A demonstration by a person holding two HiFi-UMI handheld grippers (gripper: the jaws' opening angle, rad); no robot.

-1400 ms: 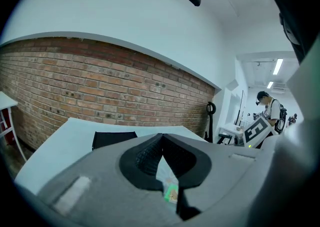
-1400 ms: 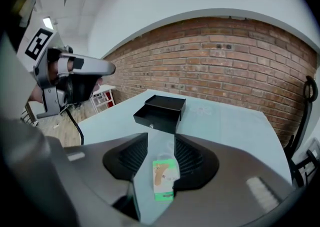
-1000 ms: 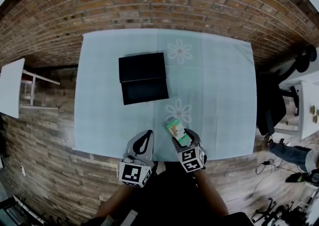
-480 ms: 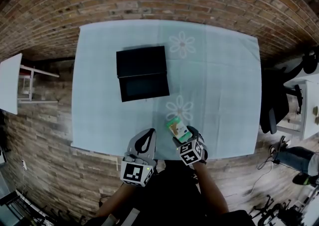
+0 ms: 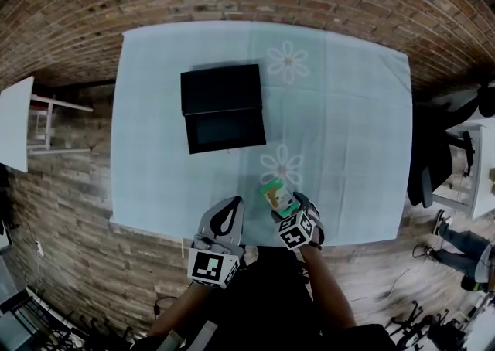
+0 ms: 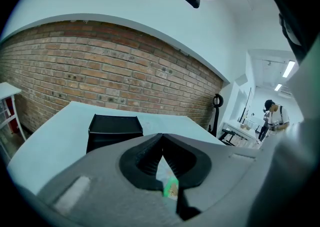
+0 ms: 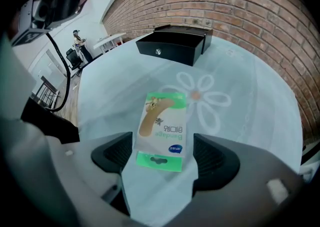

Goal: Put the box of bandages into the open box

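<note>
As fingers (image 7: 114, 154) part, bandages (image 7: 162, 123) lie (between).

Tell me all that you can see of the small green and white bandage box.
The flat green and white cardboard bandage box shows a tan plaster, blue lettering and a green hanging tab with a slot. It lies face up on the pale blue flowered tablecloth, between the right gripper's jaws, which have just been opening; neither pad presses it.
</note>
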